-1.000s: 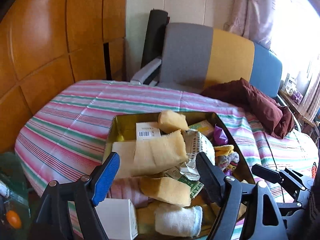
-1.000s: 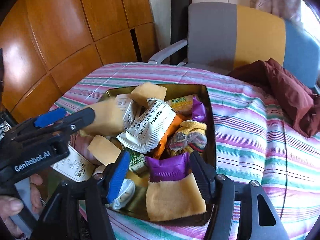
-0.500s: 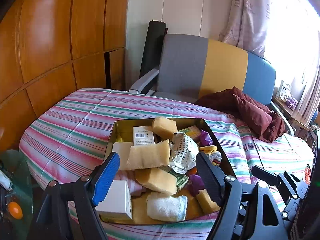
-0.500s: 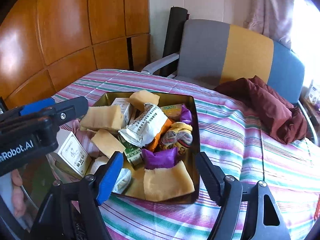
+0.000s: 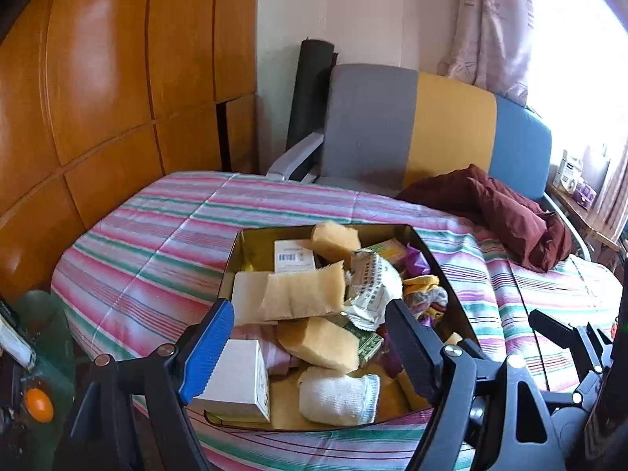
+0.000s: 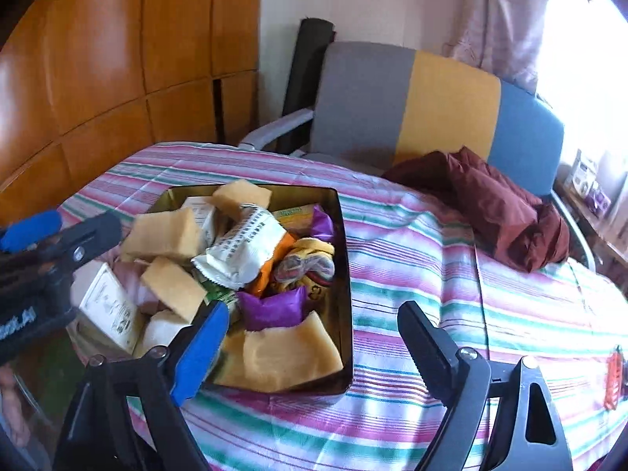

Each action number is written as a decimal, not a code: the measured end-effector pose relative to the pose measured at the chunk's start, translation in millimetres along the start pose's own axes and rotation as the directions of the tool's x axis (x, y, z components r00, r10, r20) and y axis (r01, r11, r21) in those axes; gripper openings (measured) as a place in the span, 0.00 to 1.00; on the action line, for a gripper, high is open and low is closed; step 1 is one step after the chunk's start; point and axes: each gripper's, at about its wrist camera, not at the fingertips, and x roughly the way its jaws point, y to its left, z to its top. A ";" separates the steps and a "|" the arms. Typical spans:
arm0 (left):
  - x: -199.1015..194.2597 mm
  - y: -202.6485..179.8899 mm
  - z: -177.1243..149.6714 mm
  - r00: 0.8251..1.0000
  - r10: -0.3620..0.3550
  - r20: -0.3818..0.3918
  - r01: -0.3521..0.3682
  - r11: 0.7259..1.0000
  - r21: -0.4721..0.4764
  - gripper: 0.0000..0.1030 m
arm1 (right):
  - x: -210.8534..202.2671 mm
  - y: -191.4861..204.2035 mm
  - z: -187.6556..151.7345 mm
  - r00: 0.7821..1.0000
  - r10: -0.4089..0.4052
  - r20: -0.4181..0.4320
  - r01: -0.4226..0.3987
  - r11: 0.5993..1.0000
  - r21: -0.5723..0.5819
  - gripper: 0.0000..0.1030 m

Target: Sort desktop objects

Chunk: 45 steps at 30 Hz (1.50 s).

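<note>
Left wrist view: hovering with the left gripper [image 5: 306, 337] released and holding nothing, angled down over the near end of the gold tin [image 5: 231, 259]. Sitting at 6 o'clock on the striped desk [image 5: 165, 243], heaped with sorted clutter, probably gathered there to keep the cloth bare. Leaning across the pile, a tan sponge [image 5: 302, 294]; lying near the front rim, a rolled white sock [image 5: 337, 394] and a white box [image 5: 235, 380]. Standing at 12 o'clock, a grey, yellow and blue chair [image 5: 412, 125]; glowing at 9 o'clock, wood panelling [image 5: 98, 78].

Right wrist view: opening the right gripper [image 6: 310, 337], nothing between the pads, straddling the tin's near right corner. Resting just inside that corner, a purple packet [image 6: 271, 308] over a flat sponge piece [image 6: 290, 353]. Slumping at 2 o'clock, a maroon cloth [image 6: 502, 204]; hanging at 1 o'clock, a curtain [image 6: 498, 11].
</note>
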 end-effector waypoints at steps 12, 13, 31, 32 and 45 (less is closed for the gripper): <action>20.8 34.1 4.0 1.000 -0.022 0.000 0.022 0.998 -0.062 0.77 | 25.0 -6.2 1.4 0.990 0.133 -0.036 -0.133 0.991 0.002 0.84; 22.9 37.9 3.5 0.999 -0.041 -0.003 0.040 0.996 -0.077 0.77 | 26.2 -5.9 0.6 0.990 0.133 -0.041 -0.133 0.991 -0.003 0.82; 97.9 -3.1 -3.0 0.985 -0.040 -0.165 0.051 0.997 0.065 0.51 | 89.9 12.4 -3.4 0.970 0.128 -0.205 -0.157 0.979 -0.130 0.30; 102.1 -2.2 -2.1 0.986 -0.024 -0.163 0.036 0.997 0.071 0.51 | 93.9 9.0 -1.4 0.967 0.150 -0.206 -0.175 0.979 -0.108 0.30; 68.9 7.3 6.7 0.995 -0.050 -0.085 0.052 0.999 0.012 0.56 | 54.4 19.2 10.0 0.974 0.196 -0.110 -0.206 0.975 -0.084 0.56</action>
